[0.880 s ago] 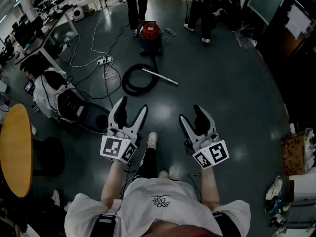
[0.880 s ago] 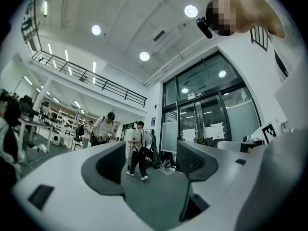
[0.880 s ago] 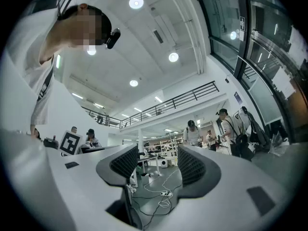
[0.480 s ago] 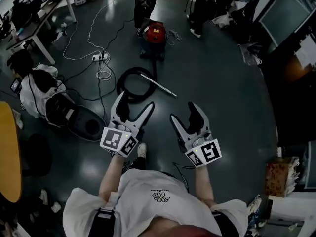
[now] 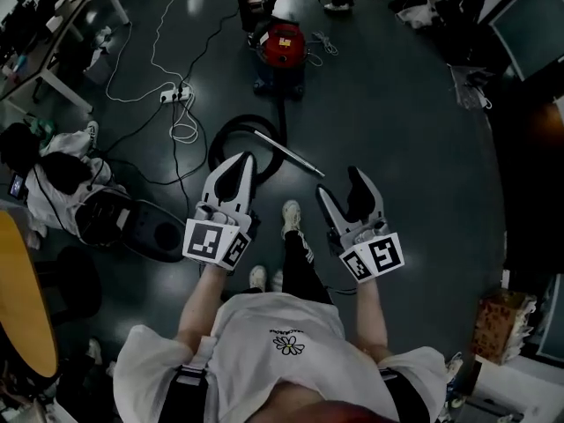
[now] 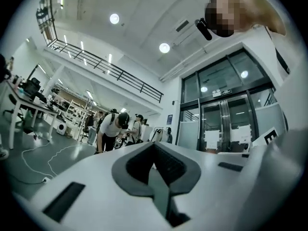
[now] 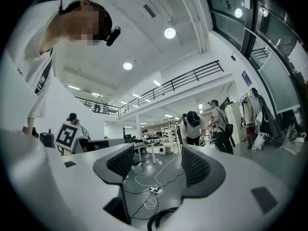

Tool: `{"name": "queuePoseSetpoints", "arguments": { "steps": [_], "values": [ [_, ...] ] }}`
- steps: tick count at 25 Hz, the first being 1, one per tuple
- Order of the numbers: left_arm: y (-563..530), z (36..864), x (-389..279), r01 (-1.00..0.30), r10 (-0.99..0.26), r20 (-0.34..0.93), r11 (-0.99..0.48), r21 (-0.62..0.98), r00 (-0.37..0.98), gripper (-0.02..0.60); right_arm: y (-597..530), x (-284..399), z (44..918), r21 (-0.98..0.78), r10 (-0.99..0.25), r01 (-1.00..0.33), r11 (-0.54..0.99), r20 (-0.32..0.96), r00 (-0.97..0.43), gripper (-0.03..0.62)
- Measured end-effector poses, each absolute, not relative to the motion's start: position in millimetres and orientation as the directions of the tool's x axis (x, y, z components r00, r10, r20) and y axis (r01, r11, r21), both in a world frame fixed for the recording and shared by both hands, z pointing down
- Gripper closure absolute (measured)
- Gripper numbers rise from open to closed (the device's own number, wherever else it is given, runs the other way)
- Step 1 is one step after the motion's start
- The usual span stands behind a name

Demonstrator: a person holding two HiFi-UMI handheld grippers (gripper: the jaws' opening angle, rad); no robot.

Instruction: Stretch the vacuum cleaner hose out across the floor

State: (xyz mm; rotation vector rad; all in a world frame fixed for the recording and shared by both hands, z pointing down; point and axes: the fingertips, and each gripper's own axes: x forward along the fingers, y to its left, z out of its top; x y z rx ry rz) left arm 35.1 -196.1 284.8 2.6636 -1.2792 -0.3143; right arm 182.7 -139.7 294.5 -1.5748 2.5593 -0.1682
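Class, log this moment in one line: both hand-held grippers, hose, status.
left hand-held gripper: shut, empty | right hand-held gripper: open, empty | hose: coiled, untouched | status: stretching not begun

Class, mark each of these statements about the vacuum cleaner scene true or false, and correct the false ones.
1. The left tool has its jaws closed with nothing between them. True.
2. The right tool grips the hose. False: its jaws stand apart and empty, above the floor.
3. The black hose lies in a coil on the floor. True.
4. The vacuum cleaner is blue. False: it is red.
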Motion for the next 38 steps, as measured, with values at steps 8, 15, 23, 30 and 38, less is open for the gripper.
{"name": "queuePoseSetpoints", "arguments": {
  "steps": [8,15,23,30,38],
  "values": [
    [-389,312,115,-0.780,-0.800,-0.042,-0.595,0.193,0.599,0.569,-349,255,349,-0.294,-0.825,-0.789,0.539,0.008,-0.566,0.293],
    [-515,344,163,-0.759,-0.776,-0.017,-0.622,0.193,0.631,0.333,-469,260,366,-0.275,-0.767,-0.745,0.608,0.037,-0.640,0.293],
    [-587,479,157,-0.760,-0.744,0.160,-0.620,0.196,0.649,0.333,-541,251,492,-0.205,-0.680,-0.729,0.654,0.263,-0.684,0.293],
    [-634,725,120,-0.800,-0.738,0.311,-0.561,0.211,0.599,0.333,-576,223,782,-0.200,-0.474,-0.659,0.725,0.549,-0.688,0.293],
    [-626,988,97,-0.812,-0.681,0.449,-0.535,0.235,0.579,0.333,-555,217,1138,-0.221,-0.198,-0.652,0.725,0.840,-0.504,0.293]
  ]
}}
